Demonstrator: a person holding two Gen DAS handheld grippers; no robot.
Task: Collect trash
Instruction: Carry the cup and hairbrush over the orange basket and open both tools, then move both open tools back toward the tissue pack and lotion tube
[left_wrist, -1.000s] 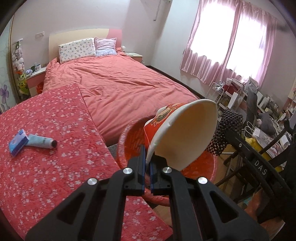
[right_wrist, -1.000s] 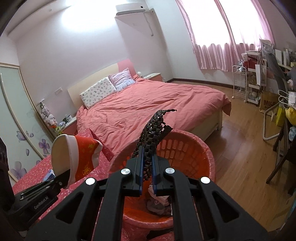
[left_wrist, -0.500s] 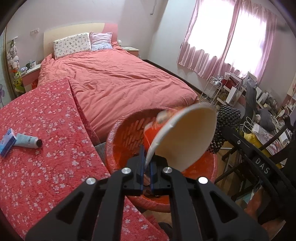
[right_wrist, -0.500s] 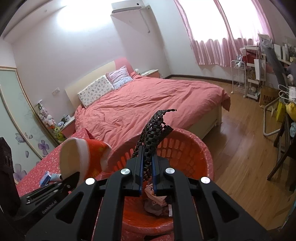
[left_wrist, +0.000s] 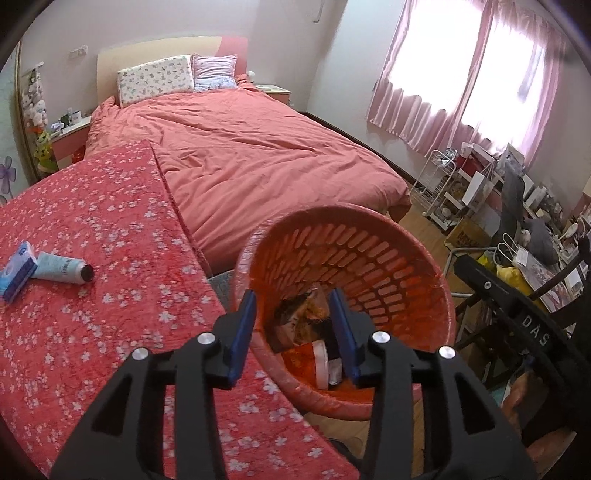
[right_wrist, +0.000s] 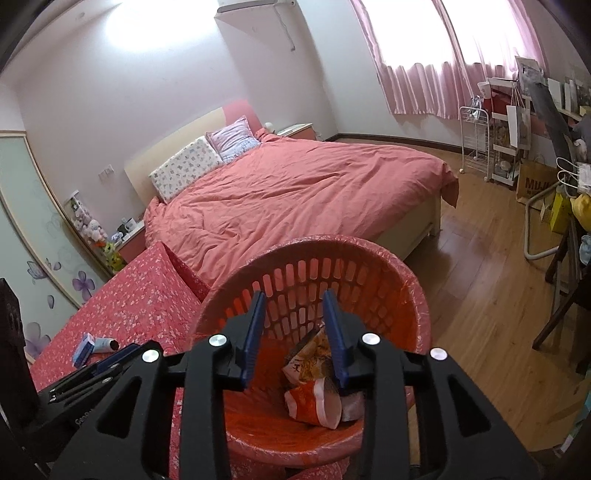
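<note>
A red plastic basket (left_wrist: 369, 254) (right_wrist: 369, 258) stands beside the red flowered table. In it lie a red and white paper bowl (left_wrist: 314, 360) (right_wrist: 314, 402), a snack wrapper (right_wrist: 314, 354) and other trash. My left gripper (left_wrist: 293, 325) is open and empty above the basket's near rim. My right gripper (right_wrist: 293, 325) is open and empty above the basket. A blue box (left_wrist: 18, 269) (right_wrist: 83, 349) and a pale tube (left_wrist: 62, 267) (right_wrist: 105, 345) lie on the table.
The red flowered table (left_wrist: 92, 332) (right_wrist: 140, 306) sits left of the basket. A large bed (left_wrist: 258, 155) with a pink quilt lies behind. A chair (left_wrist: 517, 302), shelves and bags crowd the right side. Wooden floor (right_wrist: 480, 295) lies right of the basket.
Both grippers opened. The paper bowl dropped from the left gripper into the basket, and the black mesh strip left the right gripper.
</note>
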